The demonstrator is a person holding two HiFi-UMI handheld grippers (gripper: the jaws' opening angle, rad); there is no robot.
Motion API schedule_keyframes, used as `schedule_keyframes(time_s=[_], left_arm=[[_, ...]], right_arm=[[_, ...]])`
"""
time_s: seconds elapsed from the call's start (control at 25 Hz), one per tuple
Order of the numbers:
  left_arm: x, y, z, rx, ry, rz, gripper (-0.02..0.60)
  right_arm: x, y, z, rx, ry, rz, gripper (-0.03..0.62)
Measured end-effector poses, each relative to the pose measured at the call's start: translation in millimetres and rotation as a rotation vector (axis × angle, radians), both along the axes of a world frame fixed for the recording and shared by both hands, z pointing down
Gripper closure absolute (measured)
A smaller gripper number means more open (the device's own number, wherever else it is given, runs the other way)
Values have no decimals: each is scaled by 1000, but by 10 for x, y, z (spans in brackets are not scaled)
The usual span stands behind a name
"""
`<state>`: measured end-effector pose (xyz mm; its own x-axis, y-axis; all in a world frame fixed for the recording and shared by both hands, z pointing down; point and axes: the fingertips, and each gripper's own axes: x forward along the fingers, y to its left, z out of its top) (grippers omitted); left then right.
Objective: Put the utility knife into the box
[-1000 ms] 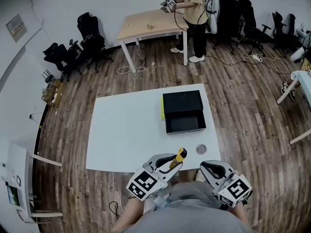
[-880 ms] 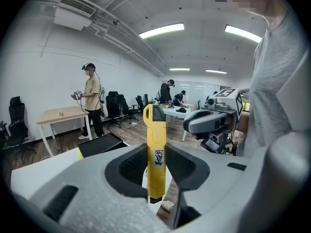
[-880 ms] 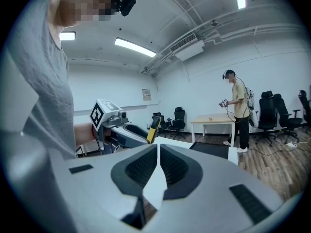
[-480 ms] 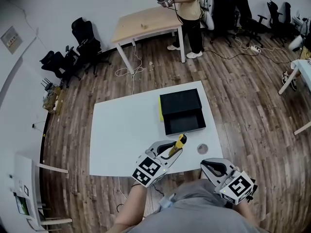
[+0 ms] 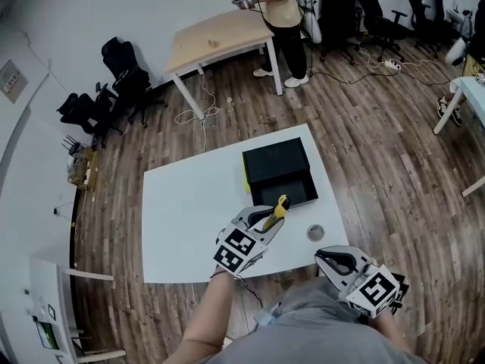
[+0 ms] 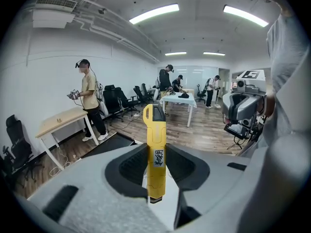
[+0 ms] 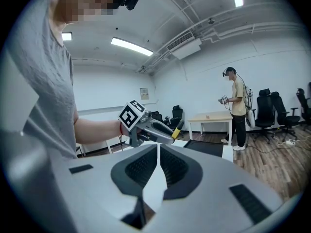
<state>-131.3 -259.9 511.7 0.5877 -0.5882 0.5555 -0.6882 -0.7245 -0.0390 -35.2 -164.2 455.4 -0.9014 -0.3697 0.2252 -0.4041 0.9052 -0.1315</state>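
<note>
Head view: two grippers. The grey right gripper (image 5: 327, 258) sits at the near edge of the white bench (image 5: 186, 211), fingers (image 7: 141, 166) together, empty. The grey left gripper (image 5: 270, 218) has its fingers (image 6: 130, 168) clamped on the one yellow utility knife (image 5: 280, 205) — tip at the near rim of the one open black box (image 5: 282, 165). One small round grey disc (image 5: 315, 233) lies just right of it; open bench surface spreads leftward. Only the left gripper view shows the knife's label.

The head view looks steeply down on the white table (image 5: 189, 218) from well above, catching a far wooden table (image 5: 216, 36) at the frame's top. Each gripper view sits close behind its own jaws, facing across the room (both share that wooden table); the right one also frames the left gripper (image 7: 173, 134) at centre-left.
</note>
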Motion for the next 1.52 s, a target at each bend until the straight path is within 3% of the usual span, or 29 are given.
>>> schedule_keyframes(time_s=[0.6, 1.52], left_arm=[[-4, -416, 302, -40, -108, 23, 457], [-34, -835, 1050, -162, -214, 43, 457]], right_arm=[[95, -91, 67, -15, -2, 3, 560], [215, -177, 181, -56, 5, 29, 560]])
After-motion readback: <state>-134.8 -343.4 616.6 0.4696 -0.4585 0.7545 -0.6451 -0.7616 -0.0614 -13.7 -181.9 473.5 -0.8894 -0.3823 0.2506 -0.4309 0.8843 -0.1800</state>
